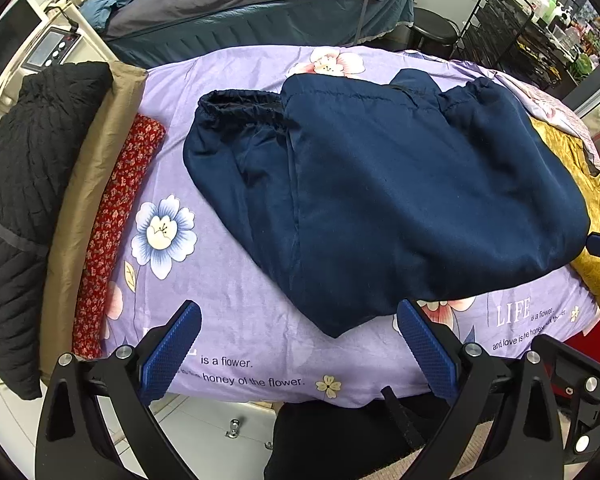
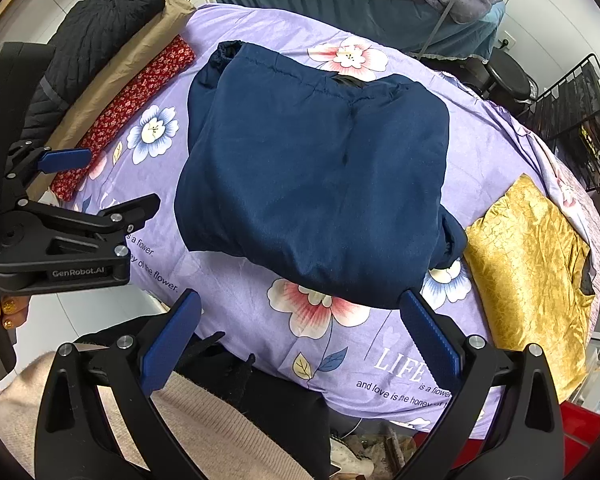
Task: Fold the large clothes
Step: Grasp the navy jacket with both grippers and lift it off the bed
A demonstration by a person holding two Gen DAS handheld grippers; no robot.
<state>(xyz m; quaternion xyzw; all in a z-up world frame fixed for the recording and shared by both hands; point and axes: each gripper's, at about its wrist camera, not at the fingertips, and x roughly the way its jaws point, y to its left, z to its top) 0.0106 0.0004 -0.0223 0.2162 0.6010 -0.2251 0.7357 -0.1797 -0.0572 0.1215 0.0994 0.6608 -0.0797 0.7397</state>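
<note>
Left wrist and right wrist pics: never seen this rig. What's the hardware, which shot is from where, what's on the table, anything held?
No robot arm here: a person holds a two-finger gripper in each hand, each carrying a fisheye camera that looks along its fingers. The left wrist view shows the left gripper; the right wrist view shows the right gripper, with the left one off to the side. Both are open and hold nothing. On the purple floral sheet lies a folded navy jacket. Beside it: a gold garment, a red patterned cloth, a tan cloth and a black quilted jacket.
</note>
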